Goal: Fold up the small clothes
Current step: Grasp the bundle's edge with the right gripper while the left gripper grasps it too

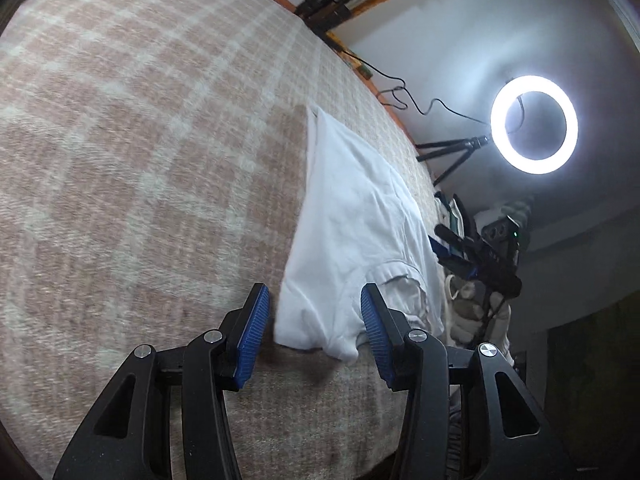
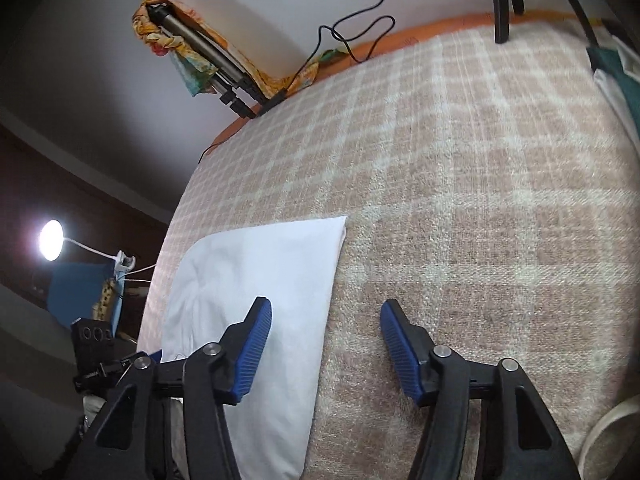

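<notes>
A small white garment [image 1: 352, 232] lies flat, folded lengthwise, on a pink-and-cream checked blanket [image 1: 140, 140], near the bed's edge. Its sleeve end [image 1: 400, 280] lies between my left fingers. My left gripper [image 1: 314, 304] is open and empty just above that end. In the right wrist view the same garment [image 2: 272, 280] lies at lower left, its straight folded edge running toward me. My right gripper [image 2: 326, 320] is open and empty above that edge, with the left finger [image 2: 256, 340] over the cloth and the right finger [image 2: 400, 344] over the blanket [image 2: 480, 200].
A lit ring light [image 1: 534, 124] on a tripod stands past the bed's edge. A folded tripod on colourful cloth [image 2: 200, 52] and a black cable [image 2: 352, 28] lie at the far edge. A small lamp [image 2: 52, 240] glows at left. Other clothes [image 2: 616, 76] lie at right.
</notes>
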Motion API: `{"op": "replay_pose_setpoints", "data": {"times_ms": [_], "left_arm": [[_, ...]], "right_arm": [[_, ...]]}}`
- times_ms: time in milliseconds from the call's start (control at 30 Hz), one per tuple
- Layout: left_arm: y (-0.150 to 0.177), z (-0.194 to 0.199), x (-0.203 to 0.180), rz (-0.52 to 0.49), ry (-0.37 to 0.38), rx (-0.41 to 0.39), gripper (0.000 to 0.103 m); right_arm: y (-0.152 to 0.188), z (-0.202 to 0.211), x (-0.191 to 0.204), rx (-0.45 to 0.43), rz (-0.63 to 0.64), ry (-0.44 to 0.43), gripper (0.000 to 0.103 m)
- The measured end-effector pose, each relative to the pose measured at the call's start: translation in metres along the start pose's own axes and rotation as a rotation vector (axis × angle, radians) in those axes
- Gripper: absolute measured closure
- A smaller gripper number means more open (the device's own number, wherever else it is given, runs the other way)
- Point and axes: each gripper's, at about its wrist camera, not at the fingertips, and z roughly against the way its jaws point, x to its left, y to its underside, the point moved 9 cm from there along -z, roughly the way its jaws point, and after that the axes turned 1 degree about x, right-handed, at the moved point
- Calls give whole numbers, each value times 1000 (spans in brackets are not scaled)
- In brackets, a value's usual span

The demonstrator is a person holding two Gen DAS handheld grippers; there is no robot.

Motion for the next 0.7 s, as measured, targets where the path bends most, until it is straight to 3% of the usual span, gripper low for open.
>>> {"op": "replay_pose_setpoints", "data": {"times_ms": [333, 533, 600, 633, 700], "left_arm": [[0, -20, -16, -18, 61, -13, 57], [-12, -39, -30, -81, 25, 2, 57], [-14, -43, -35, -123, -9, 2, 60], [-15, -46, -38, -152, -37, 3, 62], [-14, -49, -37, -189, -79, 6, 79]], "right_arm": [[-18, -22, 8, 5, -17, -99, 48], [-25, -43, 28, 10, -5, -125, 52], [-25, -47, 33, 11, 16, -105, 54], [-25, -48, 34, 10, 29, -79, 60], [-24, -51, 32, 7, 35, -53, 72]]}}
